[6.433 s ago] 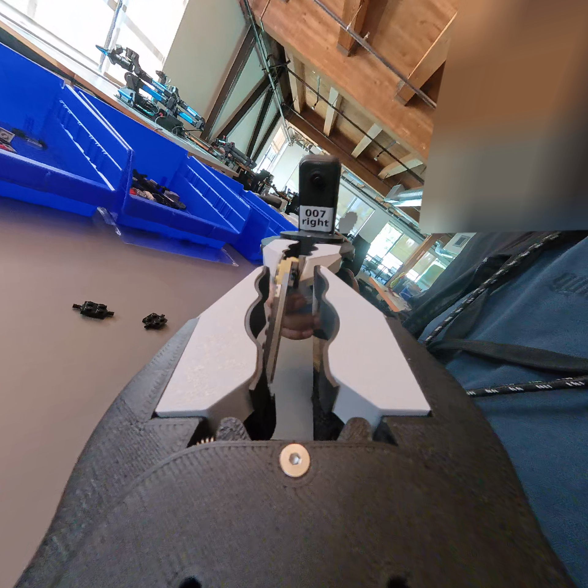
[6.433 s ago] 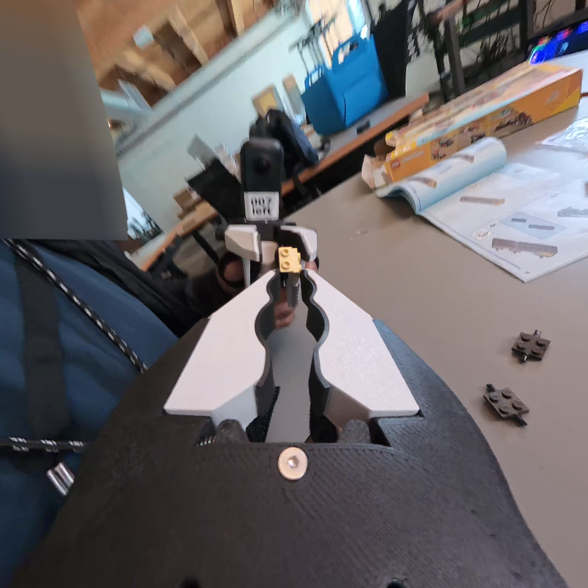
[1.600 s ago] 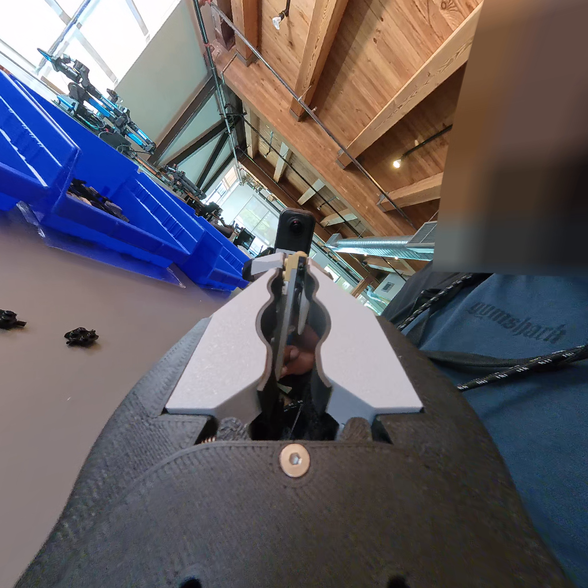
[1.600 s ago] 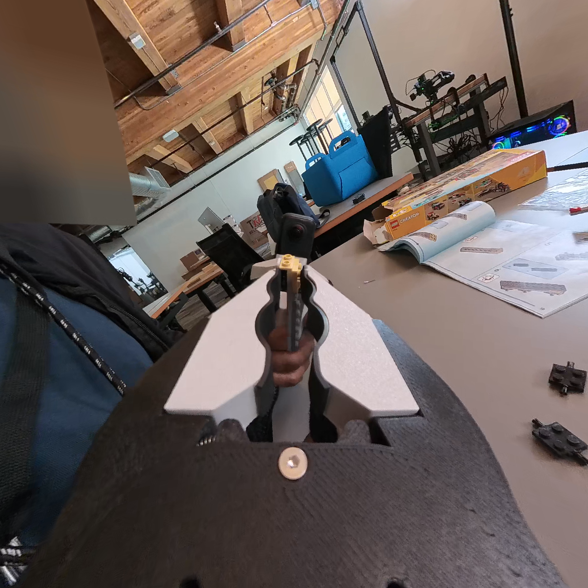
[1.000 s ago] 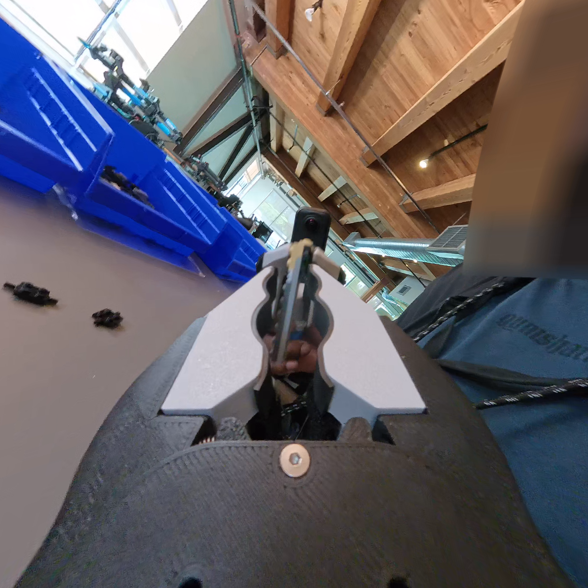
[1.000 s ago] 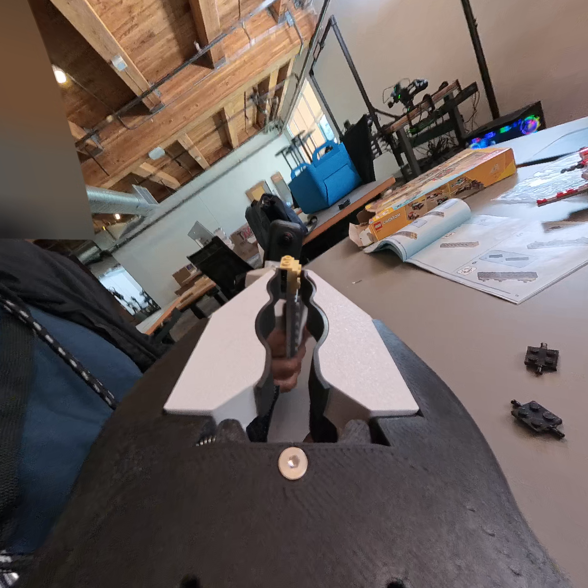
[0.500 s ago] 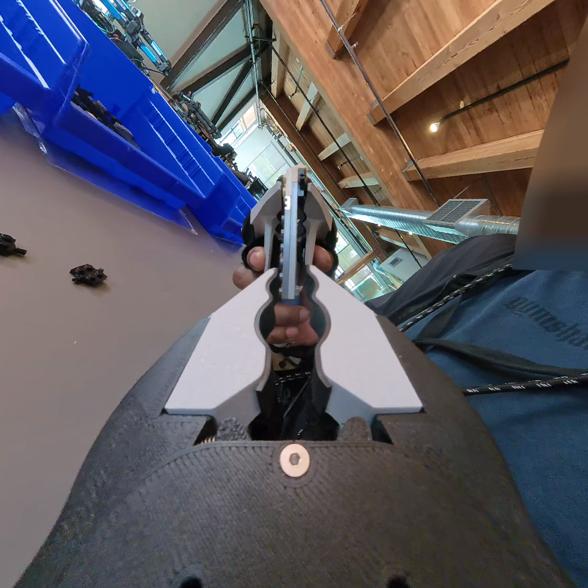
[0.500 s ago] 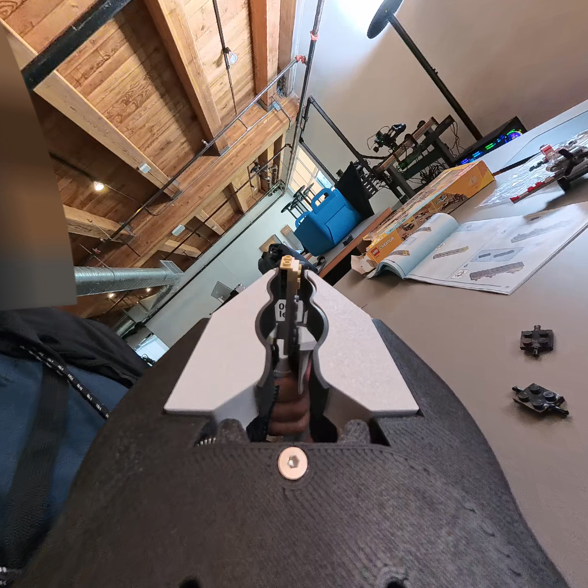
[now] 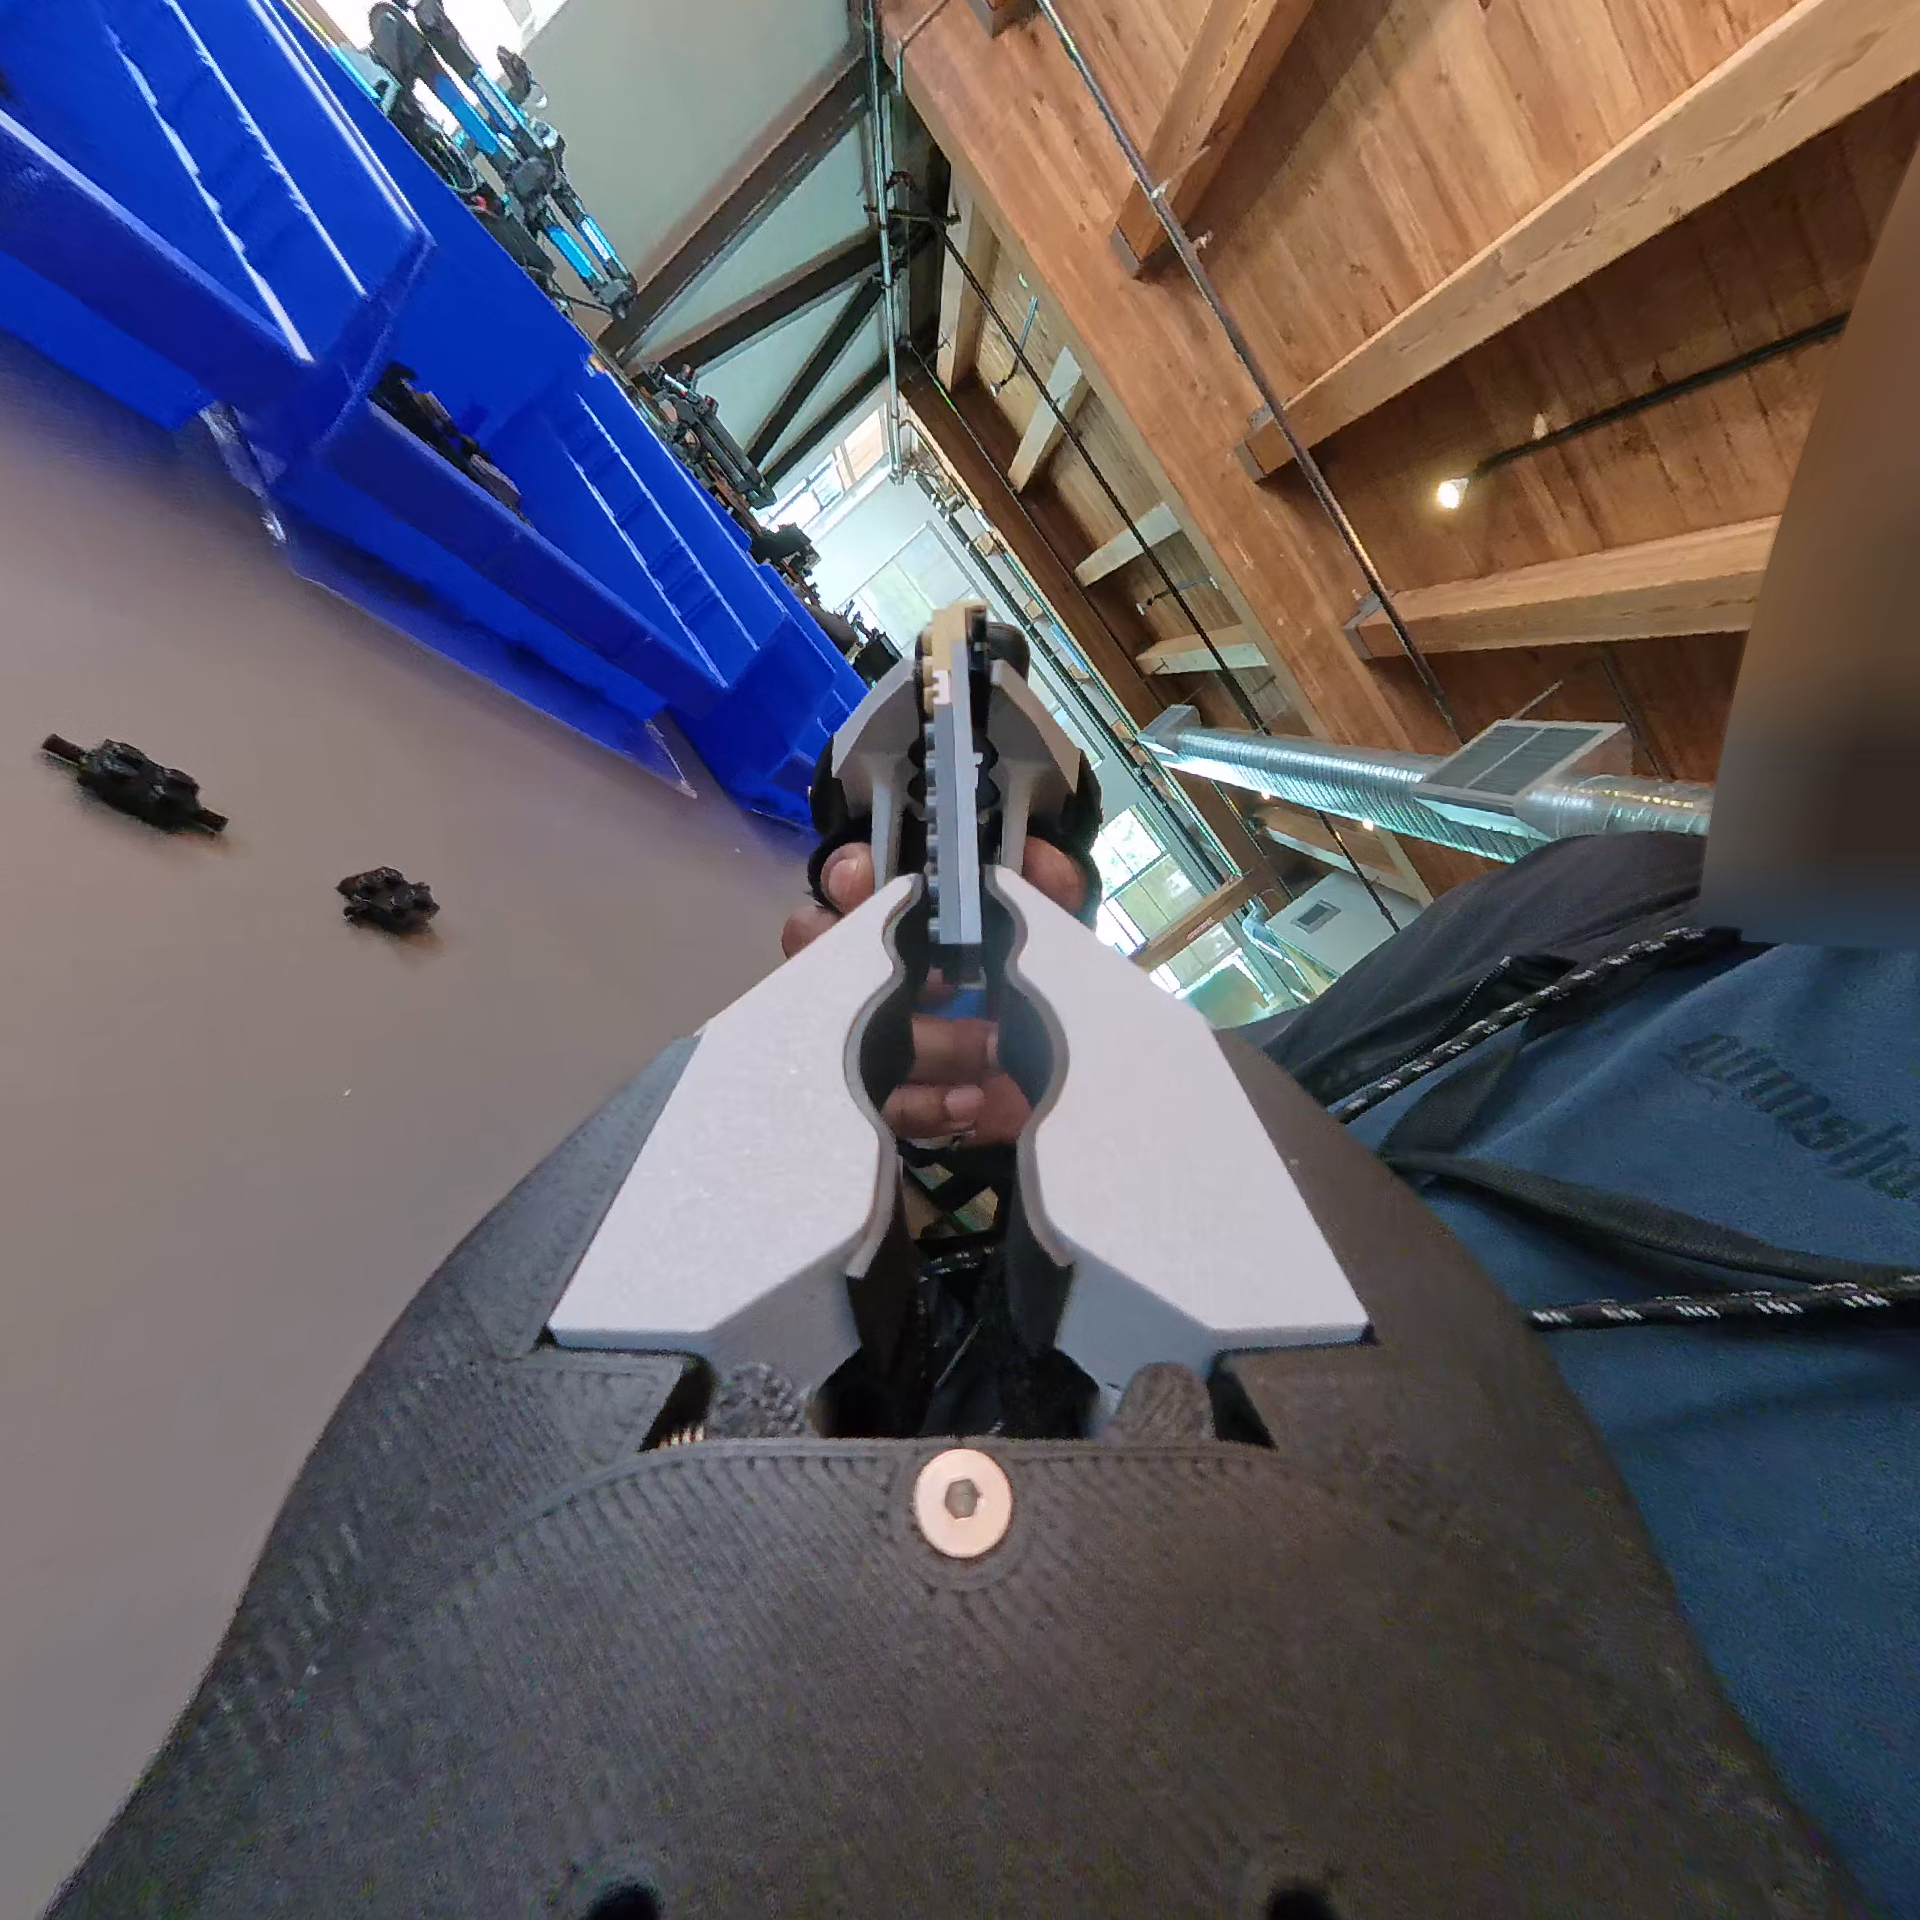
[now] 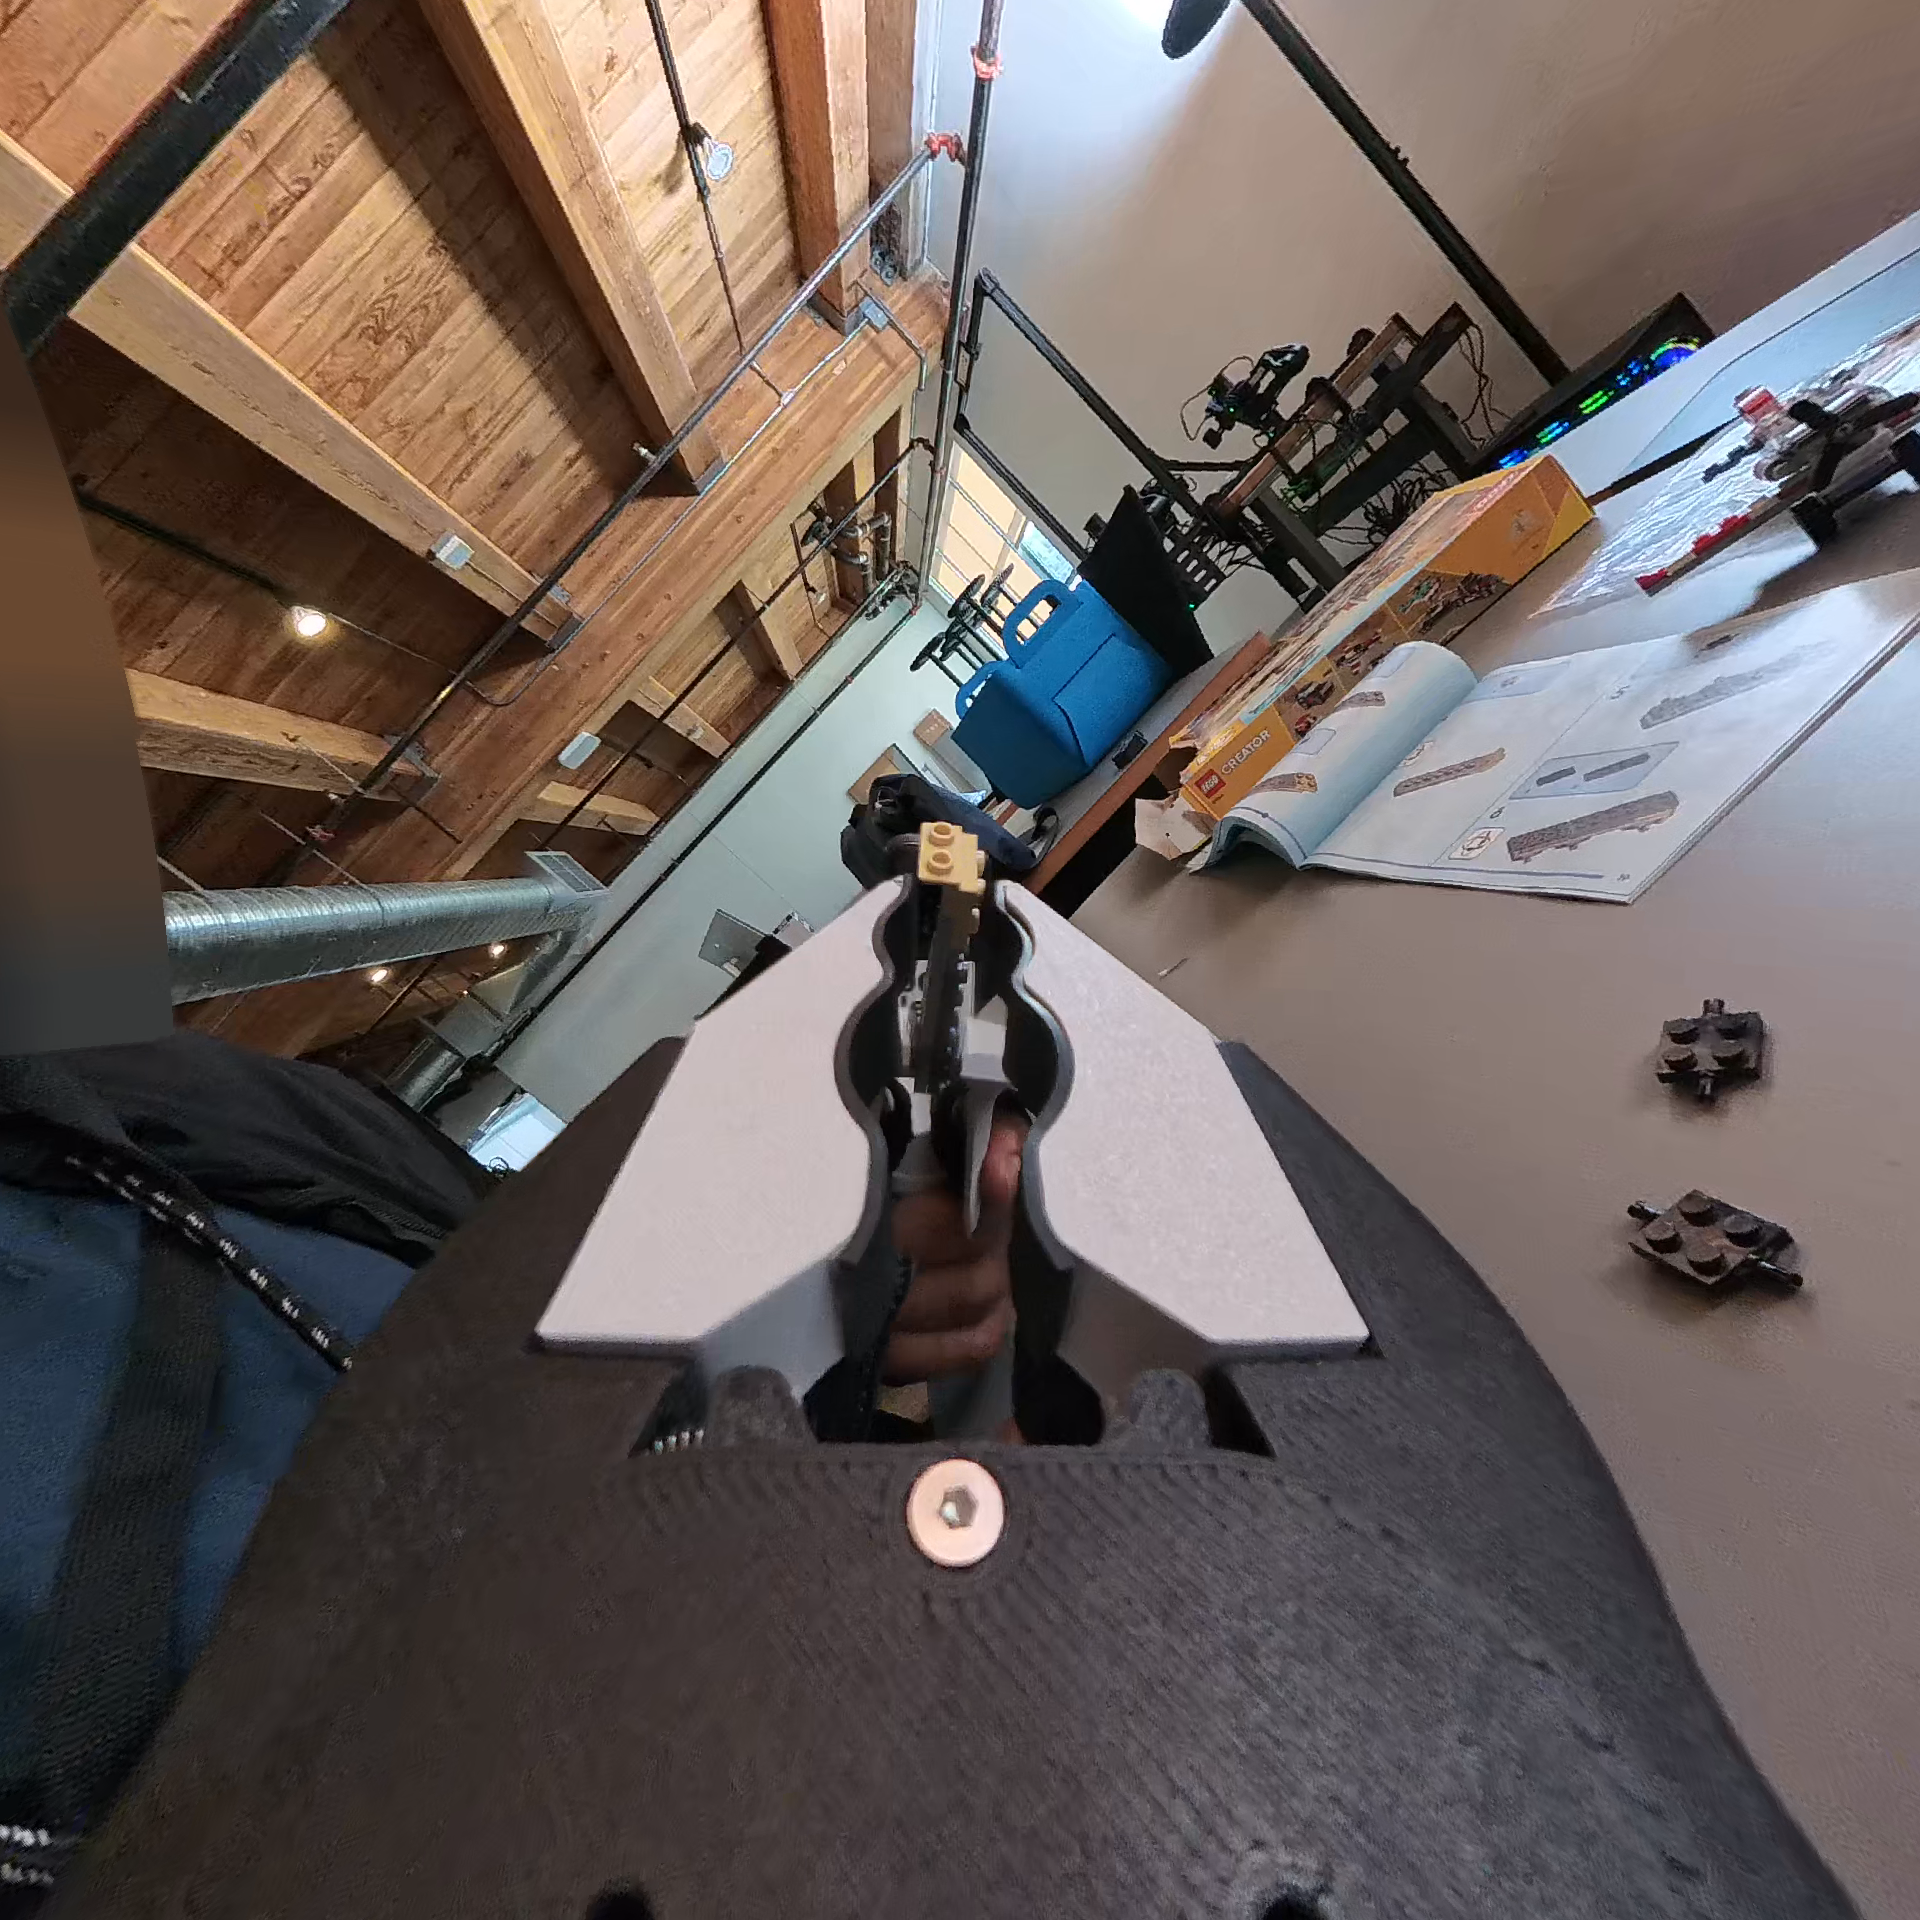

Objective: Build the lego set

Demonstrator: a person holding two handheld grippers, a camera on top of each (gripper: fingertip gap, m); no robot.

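Workshop interior with exposed timber ceiling beams and a metal duct overhead; work takes place above a brown table (image 10: 1558, 1039).

Left gripper (image 9: 958, 914): fingers are closed on the near end of a thin lego assembly (image 9: 956, 821), a stack of grey plates seen edge-on with a tan piece at the far tip. Right gripper (image 10: 951, 935): fingers are closed on the same assembly (image 10: 948, 935) from the opposite end, with the tan studded piece showing above the fingertips. In the left wrist view the right gripper appears beyond the plates, facing this one, with a hand around its handle. The assembly is held in the air between the two grippers, clear of the table and in front of the person's blue top.

Judgement: the two-ended grip most likely steadies the plates so they can be pressed together or re-seated without bending; held edge-on like this, the thin stack would flex or split if squeezed unevenly.

Outward on the table: two small black studded plates with side pins (image 10: 1712, 1242) (image 10: 1711, 1055) lie loose, near each other and well apart from the grippers. Farther off, an open instruction booklet (image 10: 1558, 779) lies flat, with a yellow box (image 10: 1403, 634) beyond it and a part-built model (image 10: 1818, 436) at the far edge. Blue bins (image 9: 416, 416) stand along the opposite side. The loose black plates probably await fitting; the build appears unfinished.
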